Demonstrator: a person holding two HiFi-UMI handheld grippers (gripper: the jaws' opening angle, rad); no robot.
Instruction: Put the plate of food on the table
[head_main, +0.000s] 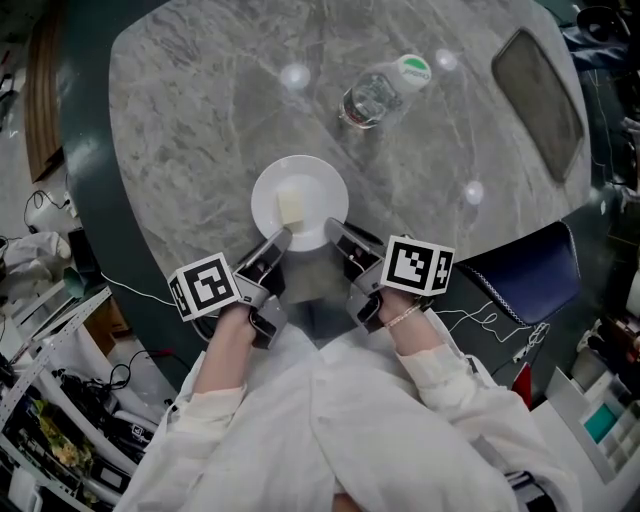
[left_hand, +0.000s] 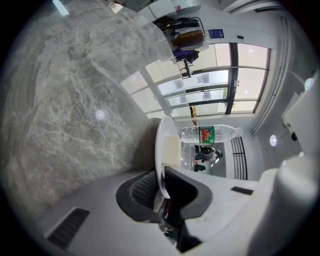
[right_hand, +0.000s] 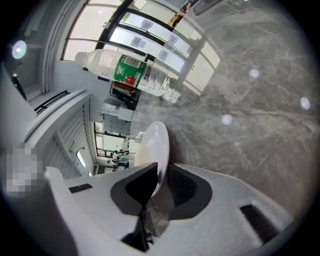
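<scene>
White plastic jaws of the left gripper (left_hand: 161, 187) were pinched on the near rim of the plate (head_main: 320, 195), its thin edge caught between the dark pads. The right gripper (right_hand: 157, 182) was closed on the same rim from the other side, so both tools shared the load. A pale block of food (head_main: 291, 207) lay on the plate, just ahead of the left jaws.

Beyond the tools, the plate sat over the near edge of the grey marble table (head_main: 200, 120). Whether it already rested on the stone or hung just above it could not be told. By my judgement the carry was nearly done, and what remained was to settle the plate and let go.

Farther out a clear water bottle (head_main: 385, 90) lay on its side. Its green and red label was too small to read.
</scene>
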